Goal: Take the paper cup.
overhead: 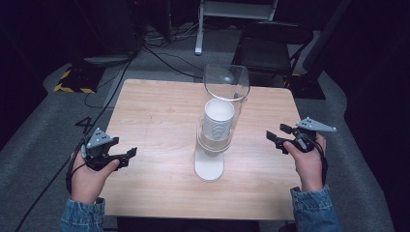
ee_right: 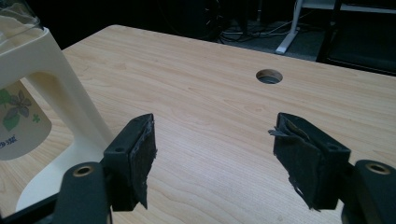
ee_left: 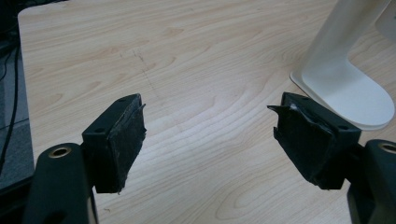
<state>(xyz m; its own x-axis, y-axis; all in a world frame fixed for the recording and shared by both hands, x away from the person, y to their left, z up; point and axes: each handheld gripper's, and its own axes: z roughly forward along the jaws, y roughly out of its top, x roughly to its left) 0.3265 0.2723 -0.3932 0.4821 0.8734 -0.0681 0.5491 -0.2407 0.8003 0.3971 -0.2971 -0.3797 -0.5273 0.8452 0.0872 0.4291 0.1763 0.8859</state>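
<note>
I'm holding left gripper (overhead: 126, 155) jaws spread, empty | right gripper (overhead: 274, 138) jaws spread, empty | both flanking white plastic cup dispenser (overhead: 211, 145) on wooden table (overhead: 154, 111)

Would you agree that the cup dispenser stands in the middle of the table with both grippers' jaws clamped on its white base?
Not quite. The cup dispenser does stand mid-table, but neither gripper touches its white base. The high view shows the left gripper and right gripper off to either side, and both gripper views show open jaws with nothing between them.

Denim sleeves (overhead: 81, 215), black fingers (ee_left: 119, 140)
</note>
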